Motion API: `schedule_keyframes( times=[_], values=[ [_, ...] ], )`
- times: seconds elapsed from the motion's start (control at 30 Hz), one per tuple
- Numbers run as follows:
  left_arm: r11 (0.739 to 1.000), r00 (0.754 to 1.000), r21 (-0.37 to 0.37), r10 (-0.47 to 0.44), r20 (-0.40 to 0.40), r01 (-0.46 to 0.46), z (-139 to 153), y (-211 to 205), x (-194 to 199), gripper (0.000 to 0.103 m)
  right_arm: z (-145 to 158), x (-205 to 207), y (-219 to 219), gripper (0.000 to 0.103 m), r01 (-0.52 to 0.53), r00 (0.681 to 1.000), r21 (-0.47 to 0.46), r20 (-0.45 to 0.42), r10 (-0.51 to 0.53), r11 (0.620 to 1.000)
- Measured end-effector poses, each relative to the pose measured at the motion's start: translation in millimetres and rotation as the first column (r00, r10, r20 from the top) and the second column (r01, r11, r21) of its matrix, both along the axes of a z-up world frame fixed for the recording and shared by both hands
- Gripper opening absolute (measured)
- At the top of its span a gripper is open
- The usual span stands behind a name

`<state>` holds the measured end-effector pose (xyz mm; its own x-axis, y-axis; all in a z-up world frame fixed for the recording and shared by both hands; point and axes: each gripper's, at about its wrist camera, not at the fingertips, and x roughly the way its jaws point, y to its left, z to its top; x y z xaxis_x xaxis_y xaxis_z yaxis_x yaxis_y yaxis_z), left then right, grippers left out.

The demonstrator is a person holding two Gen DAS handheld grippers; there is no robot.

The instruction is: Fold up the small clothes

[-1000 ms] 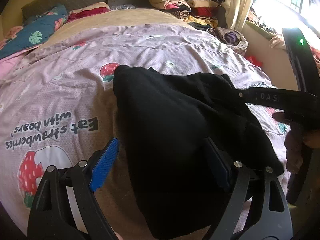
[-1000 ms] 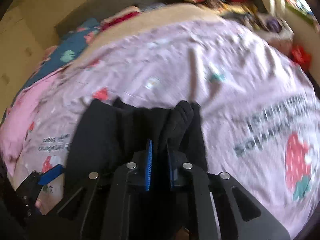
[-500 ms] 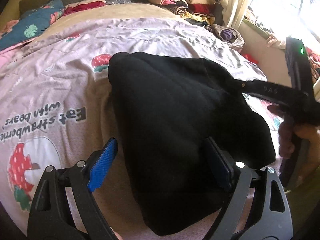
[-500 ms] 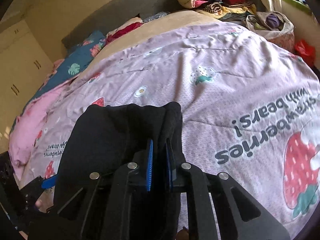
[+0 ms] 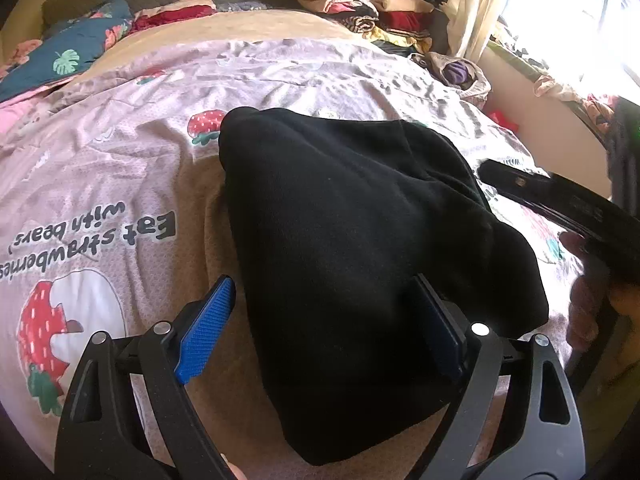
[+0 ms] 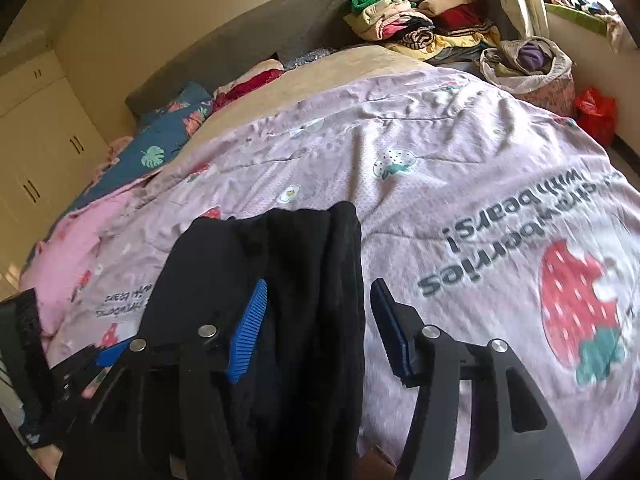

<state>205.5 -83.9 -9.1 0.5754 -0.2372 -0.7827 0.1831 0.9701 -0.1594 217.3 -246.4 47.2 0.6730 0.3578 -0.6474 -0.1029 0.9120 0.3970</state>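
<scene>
A black garment [image 5: 352,240] lies folded in a thick bundle on the pink strawberry-print bedspread [image 5: 120,168]. My left gripper [image 5: 320,320] is open, its blue pads on either side of the bundle's near end. My right gripper [image 6: 320,320] is open too, its jaws spread over the garment's edge [image 6: 304,264] and gripping nothing. In the left wrist view the right gripper [image 5: 560,200] shows as a black bar at the far right, just off the cloth.
A pile of folded clothes [image 6: 420,12] sits at the head of the bed on the right. A bag of laundry [image 6: 528,64] and a red bag [image 6: 596,112] lie beside it. Pillows [image 6: 168,140] are at the far left. A window [image 5: 560,20] is on the right.
My right gripper has opened and let go of the black garment. The garment has settled flatter on the bed. The left gripper has stayed open.
</scene>
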Motion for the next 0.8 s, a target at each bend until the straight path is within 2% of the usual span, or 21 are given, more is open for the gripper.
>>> schedule_keyframes(
  times=[0.07, 0.2, 0.3, 0.47, 0.57, 0.6, 0.63, 0.77, 0.8],
  values=[
    [1.0, 1.0, -0.006, 0.003, 0.002, -0.003, 1, 1, -2, 0.08, 2, -10, -5, 0.066, 0.005, 1.0, 0.034, -0.001, -0.005, 0.999],
    [1.0, 1.0, -0.014, 0.005, 0.006, -0.005, 4, 2, -6, 0.081, 5, -30, -9, 0.069, -0.006, 1.0, 0.102, 0.003, 0.006, 0.995],
    [0.999, 1.0, -0.038, 0.014, 0.012, -0.013, 8, 8, -11, 0.087, 0, -37, -7, 0.074, -0.021, 1.0, 0.134, -0.02, 0.024, 0.991],
    [0.997, 0.999, -0.062, 0.04, 0.011, -0.039, 8, 17, -16, 0.087, -12, -36, 0, 0.074, -0.038, 0.996, 0.17, -0.067, 0.05, 0.985],
    [0.997, 0.999, -0.068, 0.047, -0.001, -0.047, 6, 19, -18, 0.087, -14, -36, 4, 0.073, -0.033, 0.996, 0.161, -0.071, 0.045, 0.986],
    [0.996, 0.999, -0.072, 0.049, -0.007, -0.05, 4, 20, -18, 0.087, -14, -36, 4, 0.067, -0.028, 0.997, 0.155, -0.069, 0.039, 0.987],
    [0.996, 0.999, -0.073, 0.051, -0.009, -0.052, 4, 21, -18, 0.087, -14, -36, 6, 0.056, -0.032, 0.997, 0.15, -0.066, 0.042, 0.988],
    [0.996, 0.998, -0.07, 0.054, -0.013, -0.055, 2, 19, -19, 0.087, -18, -35, 10, 0.044, -0.048, 0.995, 0.143, -0.076, 0.059, 0.988],
    [0.996, 0.998, -0.071, 0.054, -0.014, -0.055, 2, 18, -19, 0.087, -19, -35, 10, 0.037, -0.053, 0.995, 0.146, -0.076, 0.065, 0.988]
  ],
)
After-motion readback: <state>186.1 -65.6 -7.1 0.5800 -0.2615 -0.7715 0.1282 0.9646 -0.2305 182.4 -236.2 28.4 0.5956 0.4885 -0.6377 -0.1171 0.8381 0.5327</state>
